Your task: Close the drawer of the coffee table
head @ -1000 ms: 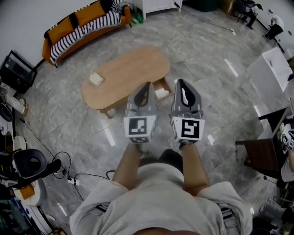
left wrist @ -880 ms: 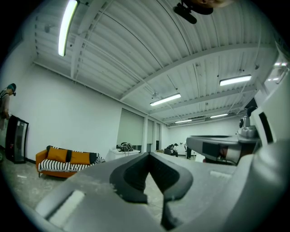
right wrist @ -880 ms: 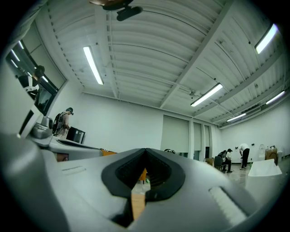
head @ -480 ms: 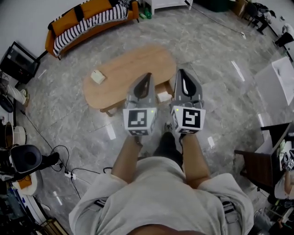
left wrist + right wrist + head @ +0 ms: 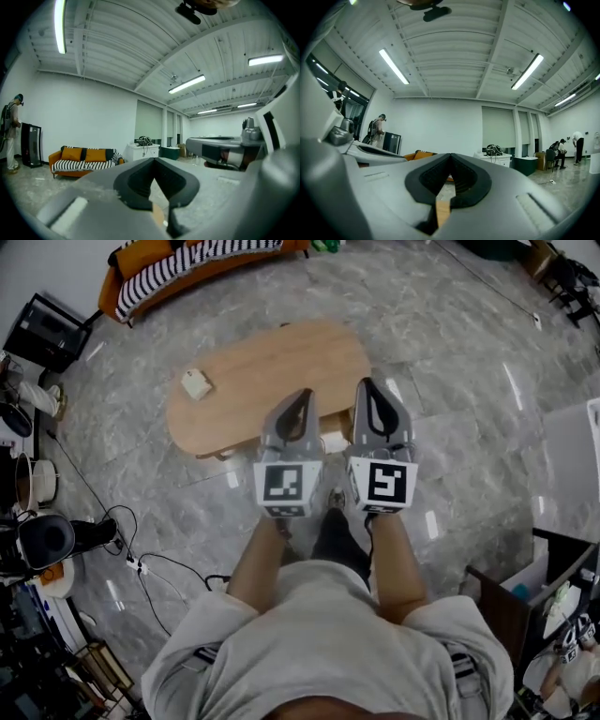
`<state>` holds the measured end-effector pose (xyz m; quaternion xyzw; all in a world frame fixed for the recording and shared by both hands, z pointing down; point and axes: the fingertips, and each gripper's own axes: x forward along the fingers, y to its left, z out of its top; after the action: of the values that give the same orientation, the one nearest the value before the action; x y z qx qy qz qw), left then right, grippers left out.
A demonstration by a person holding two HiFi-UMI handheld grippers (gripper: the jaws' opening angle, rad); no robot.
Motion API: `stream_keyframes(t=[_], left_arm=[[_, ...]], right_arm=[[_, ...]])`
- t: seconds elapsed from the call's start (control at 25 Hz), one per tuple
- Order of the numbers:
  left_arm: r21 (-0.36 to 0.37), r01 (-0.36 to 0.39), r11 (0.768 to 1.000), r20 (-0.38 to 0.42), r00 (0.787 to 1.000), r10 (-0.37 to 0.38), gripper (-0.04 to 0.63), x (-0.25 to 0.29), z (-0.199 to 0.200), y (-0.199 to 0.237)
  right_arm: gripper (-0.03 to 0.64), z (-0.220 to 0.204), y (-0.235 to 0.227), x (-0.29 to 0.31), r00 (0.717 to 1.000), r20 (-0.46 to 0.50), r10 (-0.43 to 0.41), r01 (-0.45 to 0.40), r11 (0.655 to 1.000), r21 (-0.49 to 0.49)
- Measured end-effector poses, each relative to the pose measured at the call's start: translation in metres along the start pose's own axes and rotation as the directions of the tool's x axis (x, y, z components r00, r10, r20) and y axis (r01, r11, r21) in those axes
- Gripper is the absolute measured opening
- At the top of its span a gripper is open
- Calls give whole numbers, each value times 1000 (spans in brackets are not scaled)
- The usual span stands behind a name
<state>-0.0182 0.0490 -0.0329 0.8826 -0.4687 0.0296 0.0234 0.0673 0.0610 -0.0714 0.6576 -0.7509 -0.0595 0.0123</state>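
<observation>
Wood is where I am aimed: the oval table (image 5: 272, 371) stands on the grey floor (image 5: 450, 427) ahead of me. Its drawer (image 5: 334, 435) juts out of the near long side, toward the right end. Only a sliver of the drawer shows in the head view, in the gap between my two grippers, with something white inside it. So it is not yet closed.

I hold the left gripper (image 5: 302, 396) and right gripper (image 5: 368, 388) level and side by side, noses toward the table. Both are pressed fully together with nothing in them. In the left gripper view the black pads (image 5: 140, 180) meet at the tip, and only a strip of tan wood shows through the slit below. The right gripper view shows the same, its pads (image 5: 464, 180) together and a strip of wood beneath.

I judge that this suits the job. Closing a drawer needs a push, not a grasp, and two closed noses set apart should press the front evenly so it does not skew on its runners.

From the head view I cannot tell how near the tips are to the drawer front, as the grippers cover it. A small pale thing (image 5: 195, 383) lies on the tabletop well off to the left, clear of the push.
</observation>
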Motion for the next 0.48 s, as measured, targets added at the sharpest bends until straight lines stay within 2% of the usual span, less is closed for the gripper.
stream_keyframes(t=[0.12, 0.24, 0.4, 0.48], left_arm=[[-5, -11, 1000, -49, 999, 11, 20, 27, -21, -3], [-35, -33, 999, -103, 994, 30, 20, 50, -52, 0], [-58, -96, 994, -197, 977, 83, 20, 58, -104, 8], [-75, -108, 991, -245, 966, 87, 20, 55, -133, 15]], right_arm=[[6, -26, -5, 20, 997, -38, 67, -68, 998, -14], [6, -58, -11, 38, 991, -88, 103, -102, 995, 17], [6, -107, -16, 54, 979, -150, 140, -133, 989, 57], [6, -134, -9, 59, 972, -171, 162, -149, 985, 90]])
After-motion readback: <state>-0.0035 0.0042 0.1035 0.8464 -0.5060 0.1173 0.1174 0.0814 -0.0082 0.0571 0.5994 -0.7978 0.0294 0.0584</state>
